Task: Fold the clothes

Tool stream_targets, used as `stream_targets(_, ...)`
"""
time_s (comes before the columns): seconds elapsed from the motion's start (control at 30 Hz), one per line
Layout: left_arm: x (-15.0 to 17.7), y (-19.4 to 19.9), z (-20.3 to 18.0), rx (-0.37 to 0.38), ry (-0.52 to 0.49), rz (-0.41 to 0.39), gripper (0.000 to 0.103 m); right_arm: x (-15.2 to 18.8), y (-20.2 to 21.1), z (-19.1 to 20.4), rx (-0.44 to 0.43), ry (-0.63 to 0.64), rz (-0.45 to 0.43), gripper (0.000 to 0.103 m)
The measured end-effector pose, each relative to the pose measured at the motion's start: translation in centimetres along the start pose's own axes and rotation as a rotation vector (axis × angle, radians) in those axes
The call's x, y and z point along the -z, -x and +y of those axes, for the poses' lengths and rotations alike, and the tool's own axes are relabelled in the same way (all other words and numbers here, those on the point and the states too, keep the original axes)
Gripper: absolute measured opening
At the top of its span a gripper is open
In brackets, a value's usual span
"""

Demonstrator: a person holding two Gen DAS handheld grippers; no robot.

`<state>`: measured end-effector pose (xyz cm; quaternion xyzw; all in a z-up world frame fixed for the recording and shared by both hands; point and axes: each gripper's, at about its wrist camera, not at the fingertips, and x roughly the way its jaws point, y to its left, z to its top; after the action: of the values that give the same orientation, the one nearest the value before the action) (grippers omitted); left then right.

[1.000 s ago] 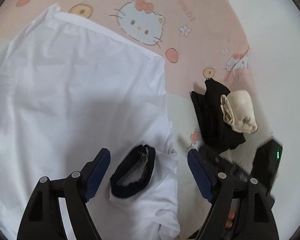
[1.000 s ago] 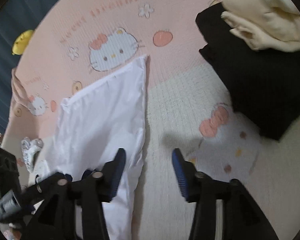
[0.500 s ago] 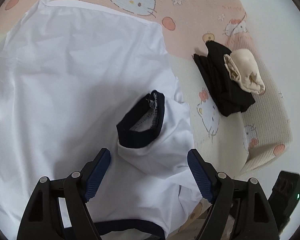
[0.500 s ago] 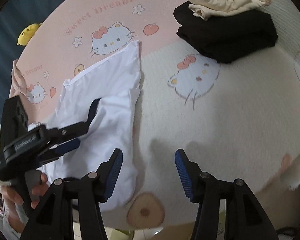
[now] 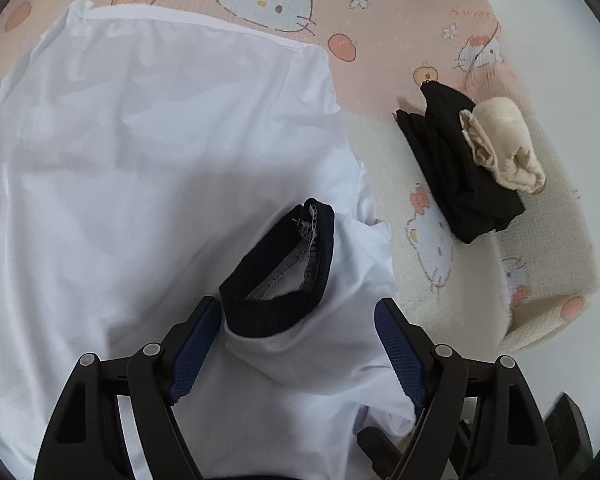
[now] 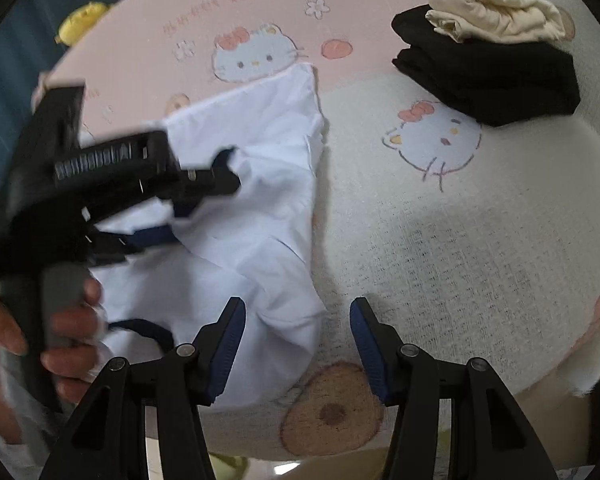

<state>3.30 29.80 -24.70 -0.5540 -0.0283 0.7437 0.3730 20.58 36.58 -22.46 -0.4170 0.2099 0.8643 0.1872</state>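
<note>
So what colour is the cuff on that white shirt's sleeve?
Dark navy, nearly black, on the sleeve cuff of the white shirt; clearest in the left wrist view.

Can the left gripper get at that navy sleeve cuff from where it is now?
Probably yes. The left gripper is open, and the navy sleeve cuff lies on the white shirt just ahead of its fingertips, with nothing over it. The right gripper stands off by the shirt's edge.

white shirt (image 5: 148, 168) with a navy cuff (image 5: 284, 276) lies spread, creased, on the blanket; black and cream folded clothes (image 5: 472, 160) stacked well apart.
</note>
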Motion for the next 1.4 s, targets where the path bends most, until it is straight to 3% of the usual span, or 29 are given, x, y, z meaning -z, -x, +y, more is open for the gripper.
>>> stream_targets(0.03, 0.0, 0.0, -0.2, -0.017, -0.021, -0.007, 0.069, 0.2, -0.1, 0.5, 0.042, 0.032, -0.005, 0.043)
stream_targets(0.07, 0.0, 0.0, -0.4, -0.035, -0.043, -0.015, 0.047, 0.5, 0.0, 1.0, 0.090, 0.070, -0.012, 0.025)
stream_targets(0.17, 0.1, -0.1, -1.0, -0.087, -0.110, -0.038, 0.026, 1.3, 0.1, 2.5, 0.203, 0.182, -0.022, 0.008)
stream_targets(0.23, 0.0, 0.0, -1.1, -0.096, -0.135, -0.045, 0.014, 2.2, 0.1, 3.7, 0.302, 0.292, -0.032, 0.007)
stream_targets(0.37, -0.6, 0.2, -1.1, -0.085, -0.149, -0.039, 0.012, 3.6, -0.3, 5.6, 0.460, 0.486, -0.037, 0.005)
stream_targets(0.6, -0.6, -0.1, -0.2, -0.126, -0.148, -0.027, 0.011, 6.0, -0.7, 7.9, 0.613, 0.753, -0.068, 0.005)
stream_targets(0.7, -0.7, 0.3, 0.8, -0.039, -0.062, -0.015, 0.011, 6.8, -0.8, 8.3, 0.619, 0.806, -0.077, 0.005)
stream_targets(0.73, -0.8, 0.5, 1.3, 0.011, -0.019, -0.007, 0.012, 6.9, -0.4, 8.3, 0.595, 0.796, -0.083, 0.006)
stream_targets(0.8, -0.5, 0.9, 1.7, 0.054, 0.025, 0.004, 0.023, 6.6, 0.2, 8.0, 0.534, 0.747, -0.083, 0.006)
stream_targets(0.87, -0.2, 1.3, 2.1, 0.094, 0.067, 0.015, 0.068, 5.8, 0.9, 7.2, 0.461, 0.676, -0.079, 0.009)
stream_targets(0.9, -0.1, 1.5, 2.3, 0.114, 0.088, 0.021, 0.072, 5.5, 1.3, 6.7, 0.423, 0.640, -0.077, 0.013)
stream_targets(0.97, 0.2, 2.0, 2.7, 0.155, 0.130, 0.031, 0.073, 4.9, 1.7, 5.7, 0.374, 0.571, -0.078, 0.035)
stream_targets(1.03, 0.5, 2.4, 3.1, 0.195, 0.172, 0.042, 0.073, 4.4, 2.3, 4.7, 0.317, 0.500, -0.084, 0.044)
stream_targets(1.2, 1.1, 1.6, 2.6, 0.170, 0.149, 0.092, 0.073, 3.0, 2.5, 2.4, 0.143, 0.325, -0.075, 0.048)
stream_targets(1.27, 1.2, 1.2, 2.6, 0.162, 0.157, 0.104, 0.073, 3.3, 2.4, 2.5, 0.160, 0.305, -0.067, 0.048)
stream_targets(1.4, 0.9, 0.8, 2.4, 0.146, 0.176, 0.105, 0.073, 3.2, 1.7, 3.1, 0.278, 0.349, -0.052, 0.048)
